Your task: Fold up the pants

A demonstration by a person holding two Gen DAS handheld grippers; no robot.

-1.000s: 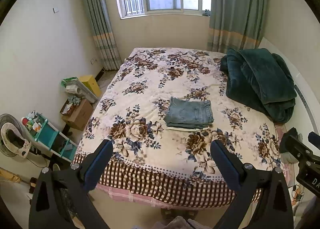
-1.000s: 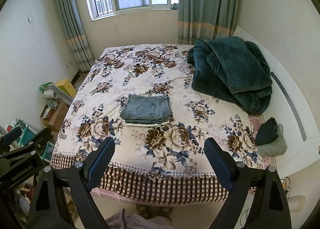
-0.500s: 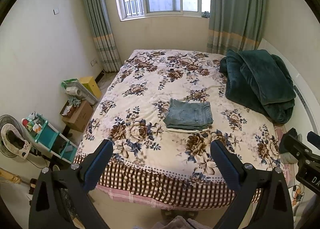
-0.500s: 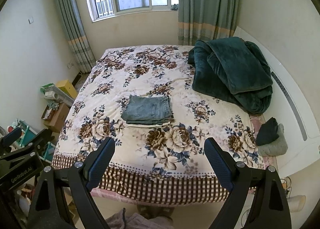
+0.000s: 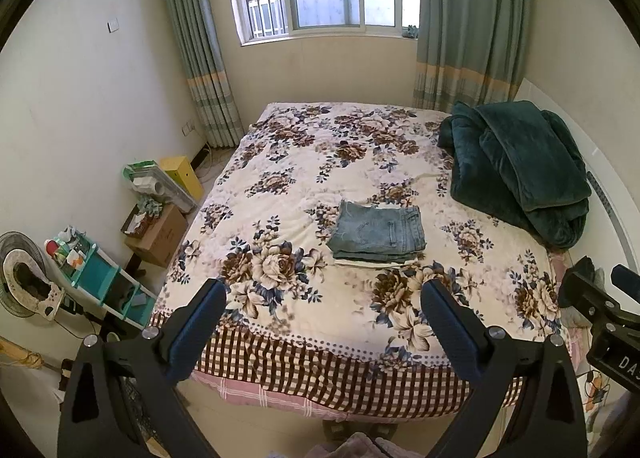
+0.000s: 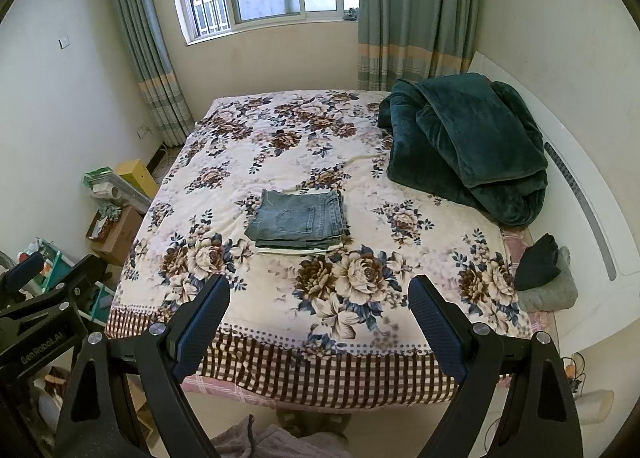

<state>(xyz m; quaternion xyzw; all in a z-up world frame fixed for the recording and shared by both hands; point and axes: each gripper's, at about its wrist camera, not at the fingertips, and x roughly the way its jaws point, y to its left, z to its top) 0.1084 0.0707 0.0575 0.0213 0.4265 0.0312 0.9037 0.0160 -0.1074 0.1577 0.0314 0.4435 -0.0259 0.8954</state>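
Denim pants (image 5: 378,236) (image 6: 298,219) lie folded into a compact stack near the middle of the bed (image 5: 280,217) (image 6: 224,254), a pale layer showing beneath them that is hard to identify. Both tools hang over the near foot of the bed, well apart from the stack: the left gripper (image 5: 322,312) and right gripper (image 6: 318,308) each have their fingers spread wide, holding nothing. A dark green blanket (image 5: 516,165) (image 6: 468,145) is heaped on the far right. Left of the bed, boxes (image 5: 158,234) and a teal shelf (image 5: 96,278) are partly cut off.
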